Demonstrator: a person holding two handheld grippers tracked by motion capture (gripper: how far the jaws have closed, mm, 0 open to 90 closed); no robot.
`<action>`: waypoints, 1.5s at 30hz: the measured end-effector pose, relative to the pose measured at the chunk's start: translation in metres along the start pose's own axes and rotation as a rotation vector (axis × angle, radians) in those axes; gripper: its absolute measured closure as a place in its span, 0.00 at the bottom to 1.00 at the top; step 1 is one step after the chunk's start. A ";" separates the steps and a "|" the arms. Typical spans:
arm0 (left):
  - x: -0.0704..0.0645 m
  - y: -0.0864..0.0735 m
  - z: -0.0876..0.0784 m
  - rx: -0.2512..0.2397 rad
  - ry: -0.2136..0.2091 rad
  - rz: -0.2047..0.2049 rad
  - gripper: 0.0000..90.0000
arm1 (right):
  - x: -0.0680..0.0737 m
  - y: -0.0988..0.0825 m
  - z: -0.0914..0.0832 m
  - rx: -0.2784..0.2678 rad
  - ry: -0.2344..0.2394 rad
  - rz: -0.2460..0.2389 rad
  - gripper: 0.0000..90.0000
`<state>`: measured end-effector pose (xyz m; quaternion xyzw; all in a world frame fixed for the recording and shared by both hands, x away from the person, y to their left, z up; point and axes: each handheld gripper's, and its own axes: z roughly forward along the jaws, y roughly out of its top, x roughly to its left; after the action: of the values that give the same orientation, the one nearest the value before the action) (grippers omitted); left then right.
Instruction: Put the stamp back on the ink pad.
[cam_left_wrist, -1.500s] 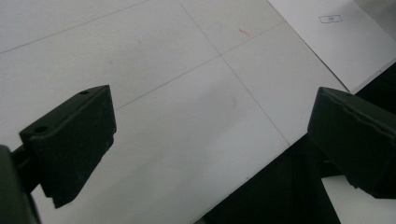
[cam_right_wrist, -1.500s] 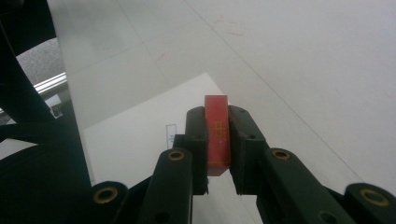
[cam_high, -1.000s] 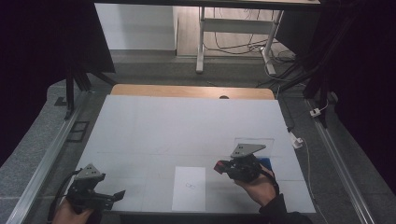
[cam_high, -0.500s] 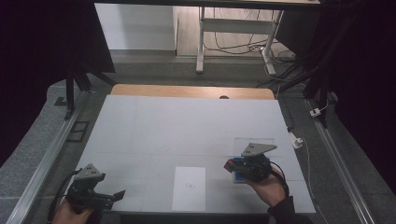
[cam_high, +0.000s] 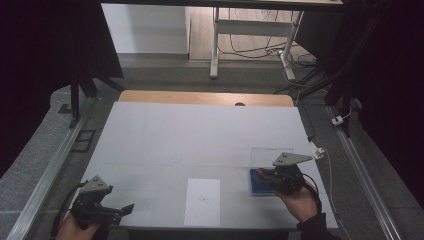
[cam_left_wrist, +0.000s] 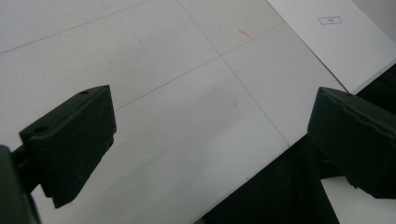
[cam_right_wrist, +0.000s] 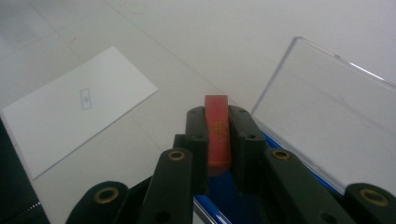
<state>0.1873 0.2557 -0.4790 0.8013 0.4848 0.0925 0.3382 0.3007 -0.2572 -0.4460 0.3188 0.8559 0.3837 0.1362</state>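
Clamping a thin red tile (cam_right_wrist: 217, 133) edge-on in my right tongs (cam_right_wrist: 217, 140): flat, smooth, glossy, faint gold print on the narrow face. It sits over the blue tray (cam_right_wrist: 224, 196) of a box with a clear hard-plastic lid (cam_right_wrist: 327, 116) standing open. Matte white table (cam_high: 200, 135), plain paper sheet (cam_high: 202, 201) nearby. Left tongs (cam_left_wrist: 210, 140) gape wide, nothing in them.

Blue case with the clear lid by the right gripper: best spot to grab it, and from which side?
Probably the blue base at its front edge, coming in low from the person's side. The clear lid stands open at the back, blocking that side. The right gripper would first need to release the red piece it holds.
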 end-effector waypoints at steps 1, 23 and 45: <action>0.000 0.000 0.000 -0.001 0.000 -0.001 0.02 | -0.002 -0.001 -0.002 -0.001 -0.007 0.004 0.88; 0.000 0.000 0.000 -0.003 -0.001 0.000 0.02 | -0.029 -0.018 -0.011 0.024 -0.108 0.063 0.88; 0.000 0.000 0.000 -0.001 0.001 0.005 0.02 | -0.040 -0.027 0.009 0.122 -0.120 0.023 0.87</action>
<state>0.1871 0.2554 -0.4789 0.8024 0.4829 0.0937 0.3380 0.3231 -0.2919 -0.4723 0.3587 0.8643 0.3125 0.1634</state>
